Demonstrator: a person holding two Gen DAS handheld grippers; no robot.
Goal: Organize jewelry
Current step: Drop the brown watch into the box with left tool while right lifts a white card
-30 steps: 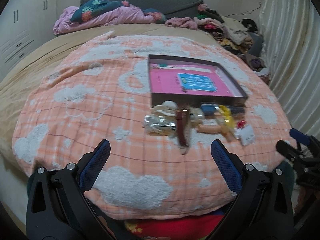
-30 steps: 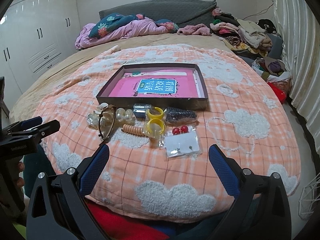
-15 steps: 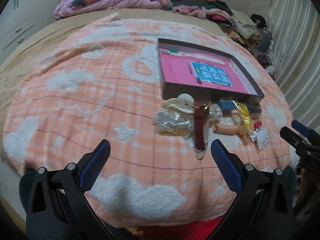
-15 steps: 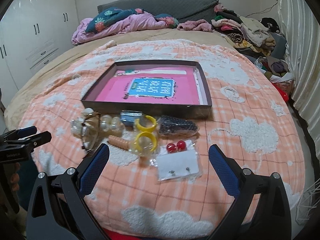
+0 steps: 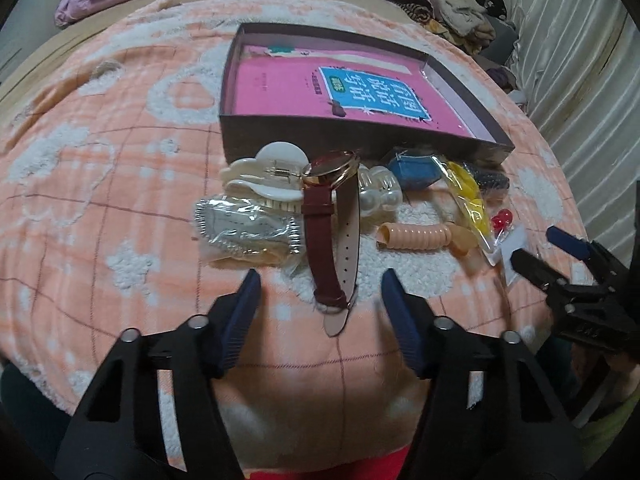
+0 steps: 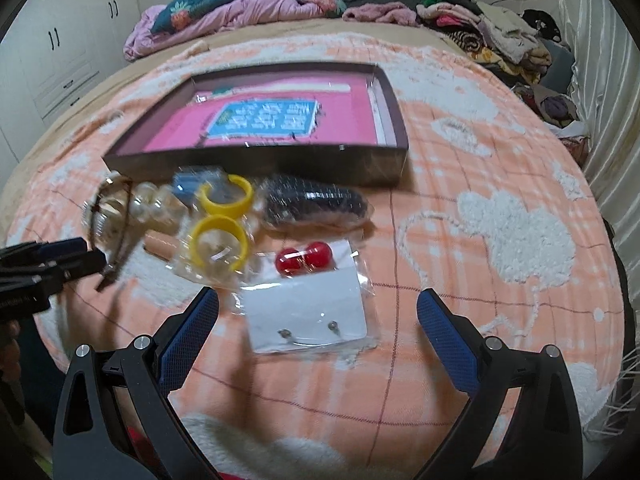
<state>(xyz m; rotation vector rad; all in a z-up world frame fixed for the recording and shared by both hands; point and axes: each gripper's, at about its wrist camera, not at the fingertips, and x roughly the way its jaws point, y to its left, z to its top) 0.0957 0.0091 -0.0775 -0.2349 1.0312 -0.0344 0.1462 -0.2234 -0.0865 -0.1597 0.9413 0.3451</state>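
left tongs (image 5: 320, 280): closing, empty, watch (image 5: 332, 224) strap end between | right tongs (image 6: 318, 304): wide, empty, over earring packet (image 6: 308, 304) | jewelry: against box (image 5: 360, 136) near wall | free blanket (image 6: 500, 240) right

left cam: above bed (image 5: 100, 168), looks down, close | right cam: same | both see box (image 5: 360, 136), watch (image 5: 324, 232)

Bed with a peach plaid blanket, jewelry laid out before a shallow box

The blanket (image 5: 120, 184) carries a dark box (image 5: 360, 136) holding a pink book; just in front lie a cream hair claw (image 5: 264, 176), a maroon-strapped watch (image 5: 328, 232), yellow rings in plastic (image 6: 222, 220), a peach coil tie (image 5: 420, 236) and a bagged card with red earrings (image 6: 308, 300).
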